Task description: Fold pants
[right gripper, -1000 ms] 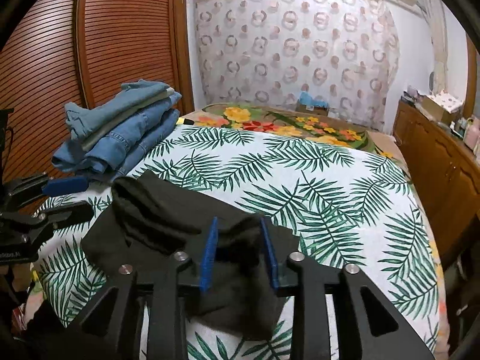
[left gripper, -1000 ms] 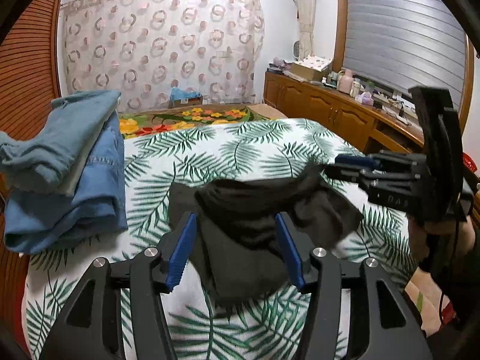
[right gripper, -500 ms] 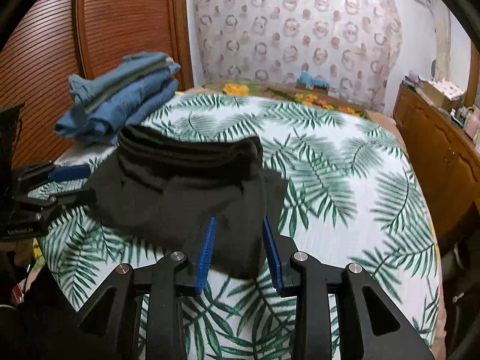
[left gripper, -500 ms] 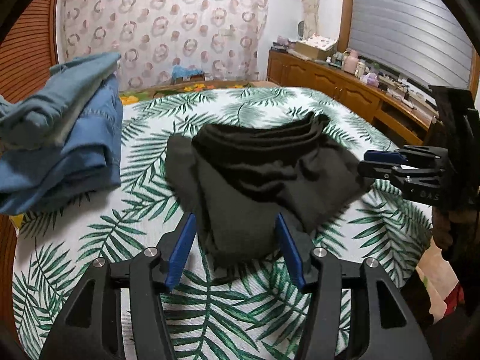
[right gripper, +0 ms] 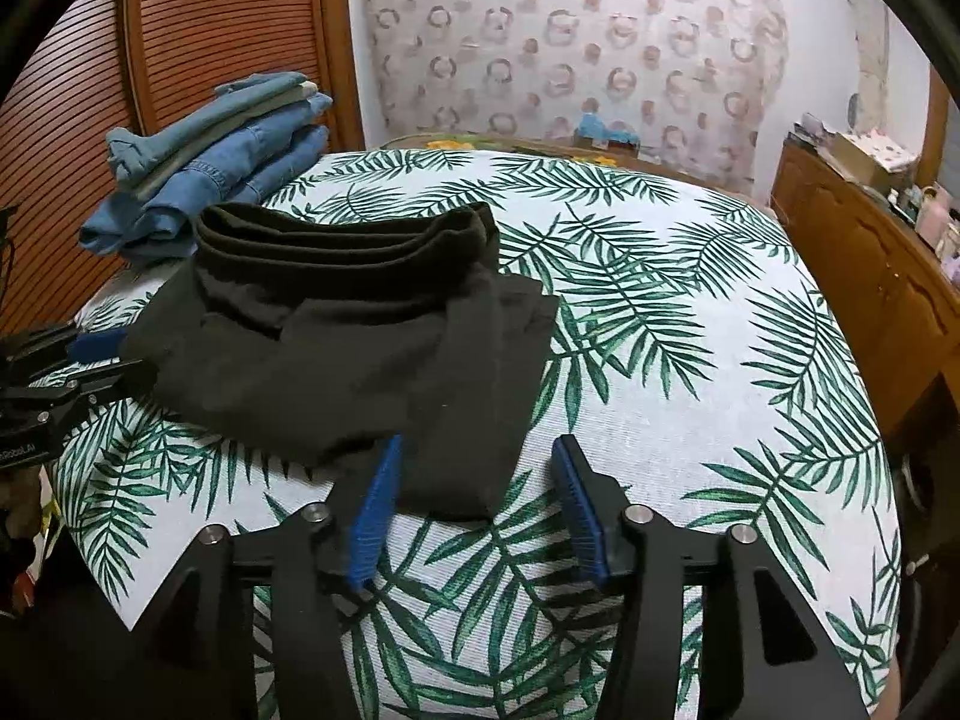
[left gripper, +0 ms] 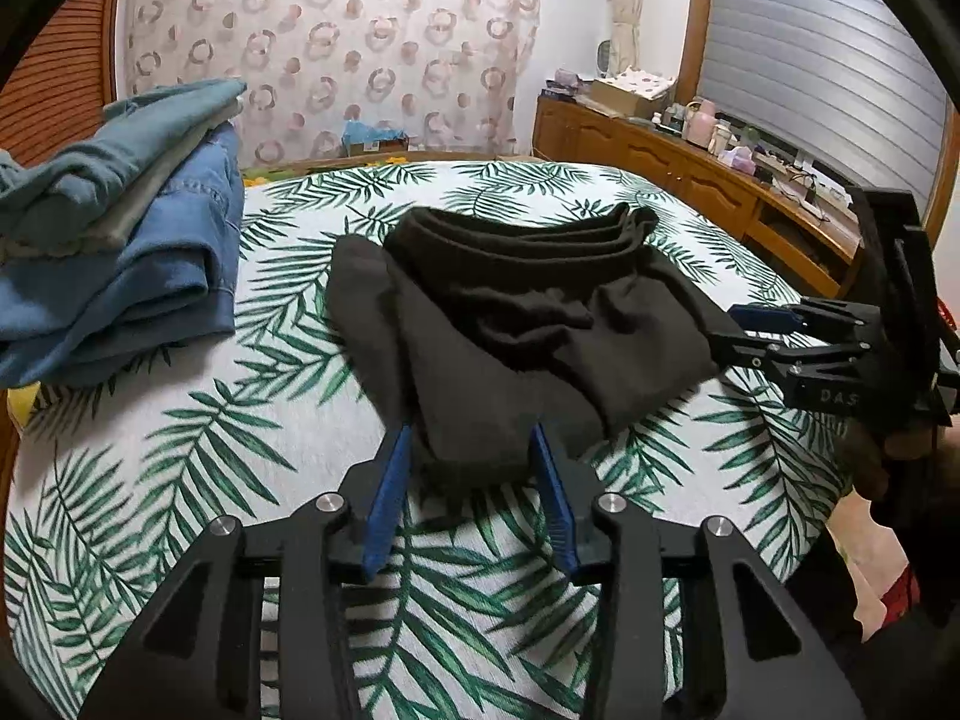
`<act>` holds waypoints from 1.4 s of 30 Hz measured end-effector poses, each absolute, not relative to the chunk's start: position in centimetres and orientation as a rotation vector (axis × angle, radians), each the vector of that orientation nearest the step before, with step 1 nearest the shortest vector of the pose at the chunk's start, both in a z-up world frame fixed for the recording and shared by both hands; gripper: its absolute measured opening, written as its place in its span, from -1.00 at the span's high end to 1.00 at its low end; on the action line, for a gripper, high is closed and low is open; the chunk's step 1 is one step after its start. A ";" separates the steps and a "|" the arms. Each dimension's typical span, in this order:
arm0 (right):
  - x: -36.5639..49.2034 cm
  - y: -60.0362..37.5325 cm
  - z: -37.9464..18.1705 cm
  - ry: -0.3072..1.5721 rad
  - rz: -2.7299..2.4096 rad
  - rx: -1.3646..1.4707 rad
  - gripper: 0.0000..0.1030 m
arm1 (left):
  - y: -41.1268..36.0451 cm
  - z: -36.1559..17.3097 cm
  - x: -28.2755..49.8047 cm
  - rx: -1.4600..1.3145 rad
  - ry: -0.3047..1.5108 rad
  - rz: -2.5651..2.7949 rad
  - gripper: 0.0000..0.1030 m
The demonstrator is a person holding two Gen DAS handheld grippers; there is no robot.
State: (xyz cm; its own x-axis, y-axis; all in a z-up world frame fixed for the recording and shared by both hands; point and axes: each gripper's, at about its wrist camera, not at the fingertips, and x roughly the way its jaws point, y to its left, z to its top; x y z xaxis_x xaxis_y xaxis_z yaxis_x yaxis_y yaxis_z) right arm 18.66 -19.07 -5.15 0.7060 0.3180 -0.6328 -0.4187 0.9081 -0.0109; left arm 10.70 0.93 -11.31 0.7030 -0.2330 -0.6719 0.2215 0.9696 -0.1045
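Black pants [left gripper: 528, 324] lie bunched and folded on the palm-leaf bedspread [left gripper: 240, 450], also in the right wrist view [right gripper: 336, 330]. My left gripper [left gripper: 471, 450] is open, its blue pads on either side of the near fold of the pants, not pinching it. My right gripper [right gripper: 474, 468] is open at the pants' near corner, the cloth lying between the pads and close to the left one. The right gripper also shows in the left wrist view [left gripper: 756, 330], jaws parted at the pants' right edge. The left gripper shows in the right wrist view [right gripper: 102, 354].
A stack of folded blue jeans [left gripper: 114, 240] sits at the bed's left side, also in the right wrist view [right gripper: 222, 156]. A wooden sideboard [left gripper: 690, 180] with small items runs along the right. A slatted wooden wardrobe [right gripper: 150, 60] stands left.
Both grippers have lowered the pants onto the bed and let go. The right jaws opened wider. The pants now lie flat in a folded heap.
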 end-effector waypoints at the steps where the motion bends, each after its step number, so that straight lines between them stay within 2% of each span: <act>1: 18.6 -19.1 -5.2 0.674 0.405 -0.156 -0.13 | 0.9 -11.5 10.6 -0.016 0.752 -0.256 0.26; 9: 17.4 -20.1 -5.2 0.675 0.433 -0.131 -0.14 | 1.2 -11.8 10.7 -0.025 0.762 -0.259 0.33; 14: 16.1 -19.5 -5.6 0.639 0.391 -0.241 -0.16 | 1.1 -11.7 11.0 -0.032 0.760 -0.258 0.37; 19: 16.5 -20.2 -5.5 0.665 0.416 -0.188 -0.16 | 1.2 -11.7 11.0 -0.039 0.753 -0.266 0.58; 20: 16.5 -20.2 -5.5 0.664 0.414 -0.198 -0.10 | 1.2 -11.7 11.0 -0.040 0.749 -0.268 0.66; 22: 16.7 -20.3 -5.3 0.667 0.425 -0.201 0.17 | 1.2 -11.5 10.8 -0.044 0.737 -0.267 0.70; 23: 16.6 -20.3 -5.3 0.668 0.433 -0.204 0.42 | 1.3 -11.4 10.7 -0.051 0.734 -0.270 0.71; 24: 16.7 -20.3 -5.1 0.670 0.448 -0.200 0.59 | 1.4 -11.3 10.6 -0.053 0.729 -0.270 0.72; 27: 16.9 -20.3 -5.0 0.677 0.485 -0.195 0.84 | 1.5 -11.0 10.3 -0.059 0.716 -0.269 0.72; 32: 16.2 -21.2 -4.5 0.641 0.480 -0.177 0.91 | 2.3 -10.0 9.4 -0.069 0.682 -0.256 0.75; 42: 13.3 -23.0 -3.6 0.602 0.488 -0.166 0.92 | 3.0 -9.2 7.1 -0.079 0.666 -0.284 0.75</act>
State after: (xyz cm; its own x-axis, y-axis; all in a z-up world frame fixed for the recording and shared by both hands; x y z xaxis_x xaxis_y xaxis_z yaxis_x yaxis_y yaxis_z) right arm 13.31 -22.98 -3.56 0.7153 0.3910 -0.5792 -0.4860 0.8739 -0.0103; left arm 7.09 2.99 -9.18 0.7493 -0.2851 -0.5977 0.2347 0.9583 -0.1628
